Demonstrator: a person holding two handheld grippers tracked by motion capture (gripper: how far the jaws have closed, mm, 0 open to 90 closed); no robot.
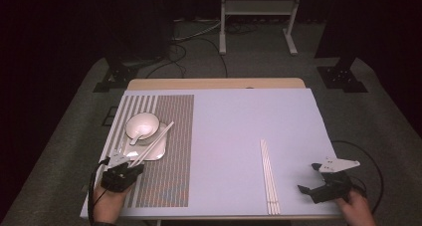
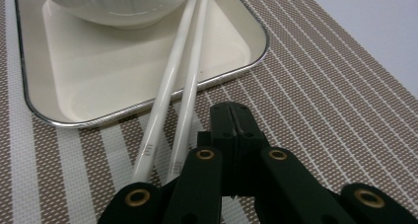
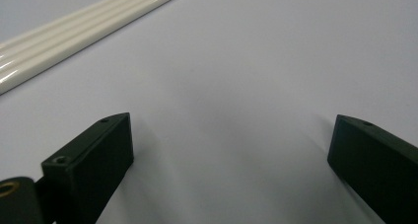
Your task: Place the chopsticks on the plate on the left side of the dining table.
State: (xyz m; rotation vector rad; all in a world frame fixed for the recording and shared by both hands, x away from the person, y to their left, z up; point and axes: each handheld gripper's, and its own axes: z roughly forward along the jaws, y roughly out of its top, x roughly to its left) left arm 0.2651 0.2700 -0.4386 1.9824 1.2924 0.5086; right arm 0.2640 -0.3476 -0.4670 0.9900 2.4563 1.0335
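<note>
Left side: woven placemat (image 1: pixel 169 151) carries a square plate (image 1: pixel 158 150) with a bowl (image 1: pixel 143 125) on it; a pair of chopsticks (image 2: pixel 170 86) leans across the plate rim.
Centre: bare table surface (image 1: pixel 224 136) between placemat and the loose chopsticks (image 1: pixel 268 176); free passage.
Right side: open surface beside the right gripper (image 1: pixel 318 178).
Far edge: unobstructed.

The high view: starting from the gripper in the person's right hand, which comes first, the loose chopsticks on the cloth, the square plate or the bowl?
From the right gripper, at the near right corner:
1. Loose chopsticks, just to its left on the bare cloth.
2. Square plate, far left on the striped mat.
3. Bowl, on the plate's far side, a little farther off.
</note>
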